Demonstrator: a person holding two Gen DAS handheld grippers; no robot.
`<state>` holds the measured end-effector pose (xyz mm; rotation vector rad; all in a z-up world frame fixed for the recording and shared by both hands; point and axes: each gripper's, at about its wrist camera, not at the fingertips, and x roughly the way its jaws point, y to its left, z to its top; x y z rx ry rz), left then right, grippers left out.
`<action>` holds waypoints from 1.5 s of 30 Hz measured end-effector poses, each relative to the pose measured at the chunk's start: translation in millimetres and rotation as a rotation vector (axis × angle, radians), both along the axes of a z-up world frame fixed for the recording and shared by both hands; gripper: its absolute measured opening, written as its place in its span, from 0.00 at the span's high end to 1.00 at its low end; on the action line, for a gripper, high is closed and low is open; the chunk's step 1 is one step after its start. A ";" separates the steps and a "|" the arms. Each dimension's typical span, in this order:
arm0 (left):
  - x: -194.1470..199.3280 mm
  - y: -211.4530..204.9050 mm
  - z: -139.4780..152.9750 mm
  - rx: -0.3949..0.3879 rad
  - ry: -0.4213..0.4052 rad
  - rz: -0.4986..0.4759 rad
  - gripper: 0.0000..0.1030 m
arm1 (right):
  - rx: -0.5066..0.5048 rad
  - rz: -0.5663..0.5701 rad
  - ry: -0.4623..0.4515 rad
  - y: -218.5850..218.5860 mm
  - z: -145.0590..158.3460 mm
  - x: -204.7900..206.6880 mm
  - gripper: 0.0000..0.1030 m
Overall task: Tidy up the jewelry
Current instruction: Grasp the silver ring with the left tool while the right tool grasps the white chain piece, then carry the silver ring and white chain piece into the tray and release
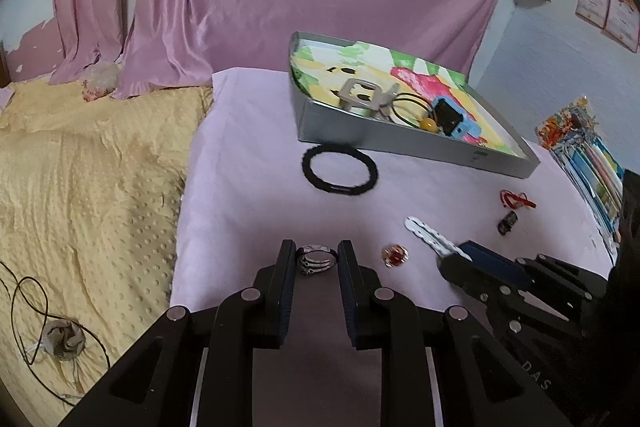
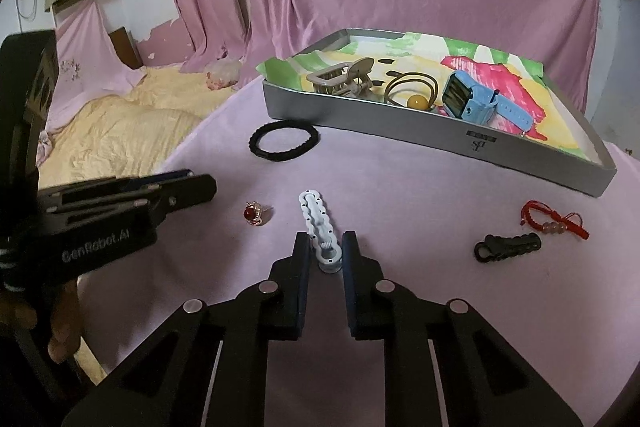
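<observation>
Clearly "GenRobot.AI" on left tool (image 2: 196, 183), spread around ring (image 1: 316, 259); right tool (image 2: 326, 247) spread.

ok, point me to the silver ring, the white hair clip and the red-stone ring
silver ring (image 1: 316, 259), left wrist view, on its band between the tool fingers.
white hair clip (image 2: 322, 231), right wrist view, on its middle.
red-stone ring (image 2: 253, 214), right wrist view, on the red stone.

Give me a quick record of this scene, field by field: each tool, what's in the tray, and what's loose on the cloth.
left tool: open around a silver ring
right tool: open around a white hair clip
tray: beige claw clip, blue watch, hair tie with yellow bead
loose on cloth: black hair band, red stone ring, red bracelet, black clip
</observation>
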<state>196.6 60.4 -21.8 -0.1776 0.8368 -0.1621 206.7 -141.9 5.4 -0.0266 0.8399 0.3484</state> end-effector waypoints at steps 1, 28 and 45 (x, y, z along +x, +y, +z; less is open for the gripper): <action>-0.7 -1.4 0.4 -0.001 -0.001 -0.004 0.81 | 0.006 -0.002 0.000 -0.7 -0.5 -0.3 0.87; 79.0 -79.3 62.5 -0.059 -0.153 -0.027 0.81 | 0.089 -0.160 -0.201 -103.6 52.5 52.8 0.87; 139.8 -128.8 31.1 -0.001 -0.024 -0.001 0.81 | 0.105 -0.158 -0.061 -145.2 10.2 119.8 0.87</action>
